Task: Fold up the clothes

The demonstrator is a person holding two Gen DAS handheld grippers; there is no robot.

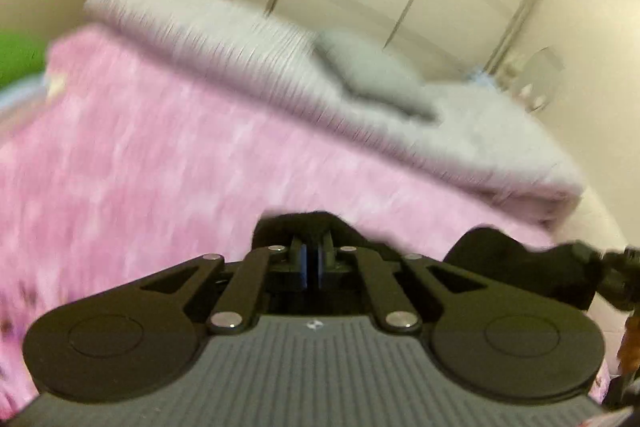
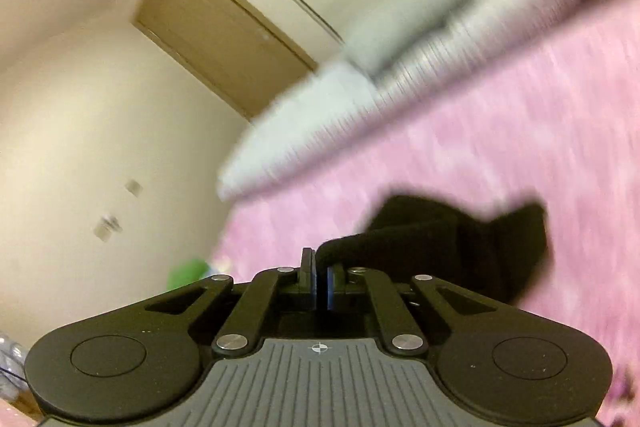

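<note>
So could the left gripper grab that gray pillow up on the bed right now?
Probably not. The left gripper is shut on black cloth, so its fingers are full. The gray pillow lies far across the pink blanket. Nothing blocks the way, but it would have to let go first.

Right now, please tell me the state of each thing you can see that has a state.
left gripper: shut on black garment
right gripper: shut on black garment
black garment: held at two places above pink blanket
door: closed
grey pillow: lying on bed
</note>
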